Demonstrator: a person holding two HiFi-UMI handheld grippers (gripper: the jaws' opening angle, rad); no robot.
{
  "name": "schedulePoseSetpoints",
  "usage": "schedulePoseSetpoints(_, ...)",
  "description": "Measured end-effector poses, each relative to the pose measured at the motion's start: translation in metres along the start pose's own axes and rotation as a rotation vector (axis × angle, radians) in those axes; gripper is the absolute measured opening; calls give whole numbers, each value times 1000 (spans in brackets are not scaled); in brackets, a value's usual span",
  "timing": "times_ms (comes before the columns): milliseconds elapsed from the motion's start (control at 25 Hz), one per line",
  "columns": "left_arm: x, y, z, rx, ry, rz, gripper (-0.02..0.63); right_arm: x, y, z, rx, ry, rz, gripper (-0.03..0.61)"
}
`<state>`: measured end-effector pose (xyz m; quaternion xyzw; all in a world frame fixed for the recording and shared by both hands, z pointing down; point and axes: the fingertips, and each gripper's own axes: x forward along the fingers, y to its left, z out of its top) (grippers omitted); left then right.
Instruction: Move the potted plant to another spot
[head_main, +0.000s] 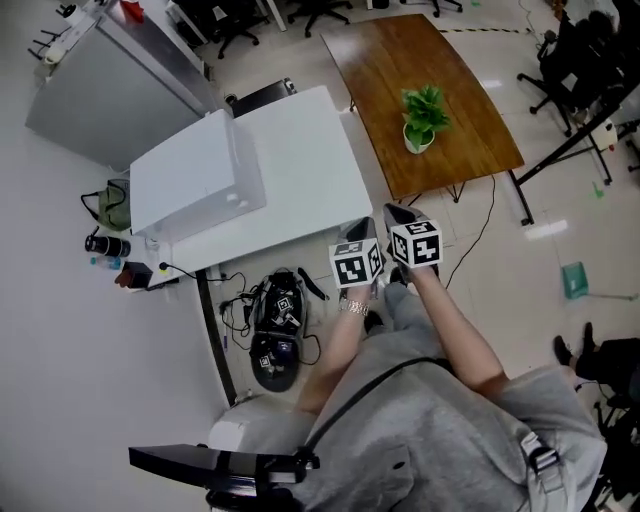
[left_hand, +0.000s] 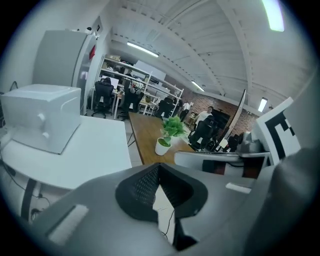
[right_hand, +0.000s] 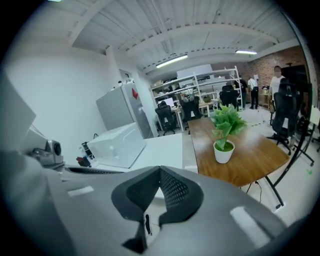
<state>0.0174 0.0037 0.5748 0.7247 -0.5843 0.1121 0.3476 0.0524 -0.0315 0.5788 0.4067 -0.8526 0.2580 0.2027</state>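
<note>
The potted plant (head_main: 423, 120), green leaves in a small white pot, stands on the brown wooden table (head_main: 470, 140) near its right edge. It also shows ahead in the left gripper view as the plant (left_hand: 169, 134) and in the right gripper view as the plant (right_hand: 225, 135). Both grippers are held close to the person's body, over the floor and well short of that table. My left gripper (head_main: 362, 230) is shut with nothing in it, its jaws meeting (left_hand: 159, 172). My right gripper (head_main: 398, 212) is beside it, also shut and empty (right_hand: 160, 172).
A white table (head_main: 310, 170) with a white box-shaped appliance (head_main: 195, 185) stands left of the wooden table. A black bag and cables (head_main: 275, 330) lie on the floor under its near edge. A grey cabinet (head_main: 110, 90) is far left; office chairs (head_main: 575, 60) and a black stand are far right.
</note>
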Motion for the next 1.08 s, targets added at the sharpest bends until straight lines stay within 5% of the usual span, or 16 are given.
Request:
schedulePoseSetpoints(400,-11,-29,29,44,-26,42,14,-31,5,12,-80,56,13,0)
schedulePoseSetpoints(600,-7,-46,26,76,-26,42,14,-41,-7,10,11,77,44,0)
schedulePoseSetpoints(1080,-11,-46,28,99,-27,40,14,-42,13,29,21,51,139,0)
